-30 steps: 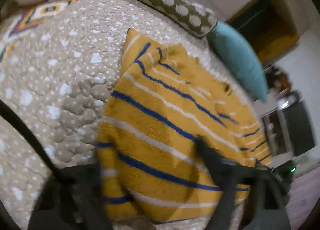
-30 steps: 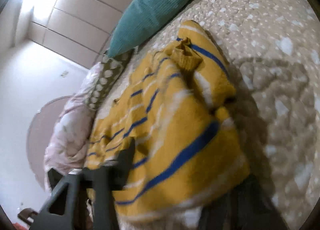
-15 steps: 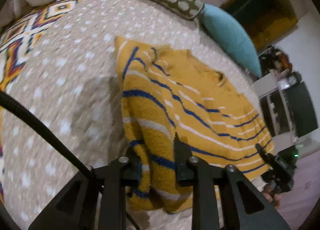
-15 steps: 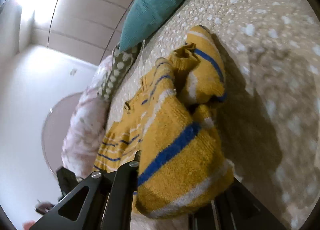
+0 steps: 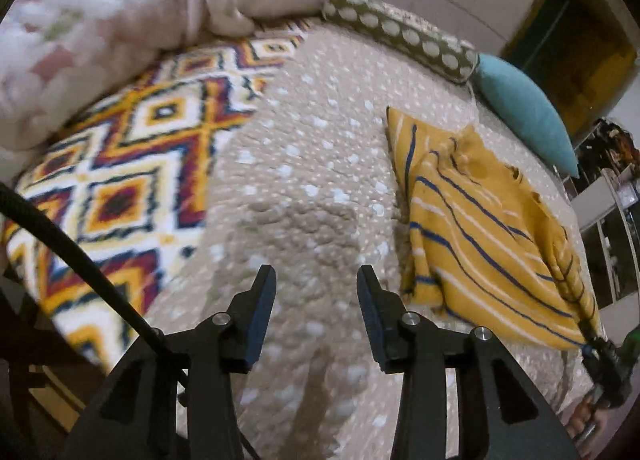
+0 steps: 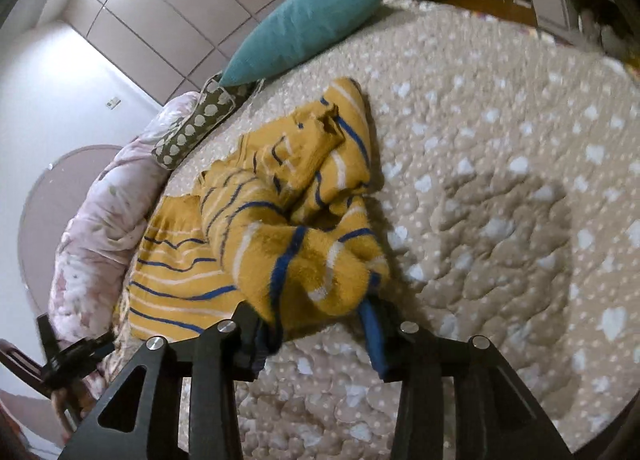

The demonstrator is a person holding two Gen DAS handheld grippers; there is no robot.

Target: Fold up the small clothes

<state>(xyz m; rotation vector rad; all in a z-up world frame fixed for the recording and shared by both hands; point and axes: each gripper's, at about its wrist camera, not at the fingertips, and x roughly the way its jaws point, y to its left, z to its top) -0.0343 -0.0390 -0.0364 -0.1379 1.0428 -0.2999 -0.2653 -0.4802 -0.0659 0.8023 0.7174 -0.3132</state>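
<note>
Sweater (image 6: 288, 244), yellow with blue stripes, lies bunched on beige dotted quilt (image 5: 312, 163) near teal pillow (image 6: 304, 27). Right gripper (image 6: 316, 324) clamps its hem; left gripper (image 5: 316, 284) spread, empty.

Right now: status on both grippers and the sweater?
Left gripper open, empty, over bare quilt. Right gripper has sweater edge between its fingers. Sweater bunched, partly folded. Teal pillow behind it, apart.
</note>
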